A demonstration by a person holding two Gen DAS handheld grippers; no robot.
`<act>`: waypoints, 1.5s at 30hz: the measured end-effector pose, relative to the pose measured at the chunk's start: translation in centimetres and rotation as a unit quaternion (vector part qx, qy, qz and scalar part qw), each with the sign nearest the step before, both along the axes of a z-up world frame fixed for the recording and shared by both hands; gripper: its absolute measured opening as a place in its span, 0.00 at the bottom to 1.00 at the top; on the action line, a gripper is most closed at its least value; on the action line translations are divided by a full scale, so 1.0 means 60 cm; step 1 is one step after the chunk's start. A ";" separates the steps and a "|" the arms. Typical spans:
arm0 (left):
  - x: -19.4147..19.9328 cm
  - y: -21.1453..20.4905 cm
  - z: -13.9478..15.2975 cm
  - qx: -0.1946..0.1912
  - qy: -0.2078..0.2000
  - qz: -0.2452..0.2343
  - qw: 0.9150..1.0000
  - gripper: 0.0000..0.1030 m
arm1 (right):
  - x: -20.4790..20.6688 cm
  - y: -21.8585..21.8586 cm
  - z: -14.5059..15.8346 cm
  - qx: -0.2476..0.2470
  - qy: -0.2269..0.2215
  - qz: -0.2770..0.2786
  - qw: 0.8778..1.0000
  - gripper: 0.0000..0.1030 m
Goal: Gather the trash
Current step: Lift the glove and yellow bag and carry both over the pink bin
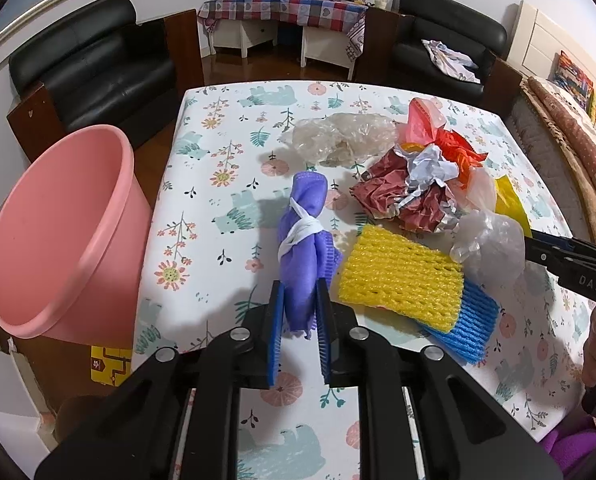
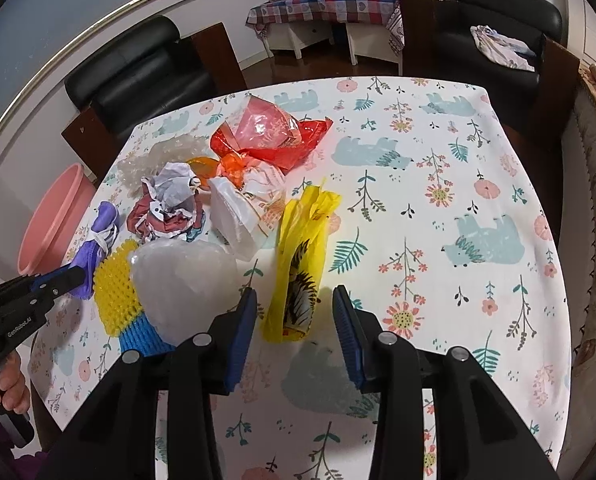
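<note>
My left gripper (image 1: 300, 292) is shut on the near end of a purple foam net (image 1: 306, 232) tied with a white strip, which lies on the flowered tablecloth (image 1: 201, 216). A pink bucket (image 1: 57, 232) stands off the table's left edge. My right gripper (image 2: 294, 291) is open, with a yellow plastic bag (image 2: 298, 264) lying between its pads, untouched. Left of it sits a clear bag (image 2: 181, 276) on yellow foam net (image 2: 113, 300) and blue foam net (image 2: 141, 340). Crumpled red paper (image 1: 394, 196) and a red bag (image 2: 273, 136) lie behind.
Clear crumpled plastic (image 1: 342, 136) and a white bag (image 2: 237, 216) are in the pile too. Black armchairs (image 1: 97, 56) stand beyond the table, with a chequered side table (image 1: 281, 8) at the wall. A bed edge (image 1: 570, 152) runs along the right.
</note>
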State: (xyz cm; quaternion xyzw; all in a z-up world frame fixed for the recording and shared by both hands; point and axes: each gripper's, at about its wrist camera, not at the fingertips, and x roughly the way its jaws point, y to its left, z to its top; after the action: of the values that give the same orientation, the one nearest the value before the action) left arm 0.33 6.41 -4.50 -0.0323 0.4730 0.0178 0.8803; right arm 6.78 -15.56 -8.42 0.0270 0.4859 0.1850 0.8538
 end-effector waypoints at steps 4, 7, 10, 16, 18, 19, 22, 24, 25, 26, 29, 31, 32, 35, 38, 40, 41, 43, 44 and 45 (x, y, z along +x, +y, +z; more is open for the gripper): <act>-0.003 0.000 0.000 -0.006 -0.006 -0.004 1.000 0.15 | -0.001 -0.004 -0.004 0.004 0.002 -0.003 1.000 0.15; -0.007 0.001 0.003 -0.010 -0.017 -0.005 1.000 0.14 | -0.005 -0.008 0.000 0.005 -0.006 -0.006 1.000 0.08; -0.013 0.003 0.013 -0.010 -0.037 -0.006 0.999 0.12 | -0.006 -0.010 0.014 0.007 -0.021 -0.010 1.000 0.08; -0.018 0.017 0.041 -0.012 -0.071 0.009 0.997 0.12 | -0.008 -0.001 0.055 0.015 -0.061 -0.009 0.998 0.08; -0.021 0.024 0.051 -0.013 -0.082 0.018 0.996 0.12 | -0.008 0.007 0.068 0.022 -0.073 -0.004 0.997 0.08; -0.022 0.028 0.055 -0.013 -0.086 0.022 0.996 0.12 | -0.008 0.012 0.076 0.027 -0.081 0.001 0.996 0.08; -0.027 0.040 0.067 -0.012 -0.098 0.035 0.995 0.12 | -0.010 0.031 0.094 0.035 -0.098 0.013 0.994 0.08; -0.031 0.048 0.075 -0.011 -0.105 0.045 0.993 0.12 | -0.010 0.046 0.105 0.043 -0.107 0.023 0.993 0.08; -0.033 0.053 0.078 -0.011 -0.108 0.049 0.993 0.12 | -0.010 0.057 0.112 0.047 -0.112 0.031 0.992 0.08; -0.035 0.057 0.081 -0.010 -0.111 0.053 0.992 0.12 | -0.010 0.068 0.116 0.050 -0.115 0.038 0.991 0.08; -0.042 0.074 0.092 -0.011 -0.121 0.070 0.990 0.12 | -0.010 0.104 0.133 0.060 -0.126 0.064 0.988 0.08; -0.048 0.088 0.099 -0.010 -0.128 0.086 0.988 0.12 | -0.011 0.129 0.141 0.061 -0.135 0.080 0.986 0.08; -0.052 0.094 0.103 -0.010 -0.132 0.093 0.987 0.12 | -0.012 0.146 0.147 0.064 -0.140 0.092 0.984 0.08; -0.062 0.113 0.111 -0.004 -0.140 0.114 0.984 0.12 | -0.015 0.192 0.156 0.070 -0.147 0.120 0.979 0.08; -0.074 0.133 0.119 0.001 -0.145 0.137 0.980 0.12 | -0.019 0.240 0.167 0.081 -0.151 0.149 0.974 0.08; -0.081 0.149 0.122 0.003 -0.148 0.155 0.977 0.12 | -0.025 0.271 0.174 0.085 -0.158 0.168 0.969 0.08; -0.082 0.160 0.122 0.004 -0.148 0.161 0.976 0.12 | -0.028 0.289 0.178 0.085 -0.161 0.180 0.967 0.08; -0.087 0.175 0.125 0.007 -0.150 0.178 0.973 0.12 | -0.032 0.321 0.181 0.086 -0.165 0.197 0.963 0.08; -0.090 0.185 0.126 0.008 -0.151 0.184 0.971 0.12 | -0.034 0.338 0.182 0.085 -0.166 0.206 0.961 0.08; -0.093 0.194 0.126 0.010 -0.152 0.191 0.970 0.12 | -0.036 0.354 0.182 0.084 -0.166 0.214 0.959 0.08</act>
State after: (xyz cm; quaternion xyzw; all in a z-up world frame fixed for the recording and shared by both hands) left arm -5.22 18.02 3.07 -0.1156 0.3182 0.1853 0.9225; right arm 4.62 5.65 2.53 -0.0372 0.3145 0.4057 0.8574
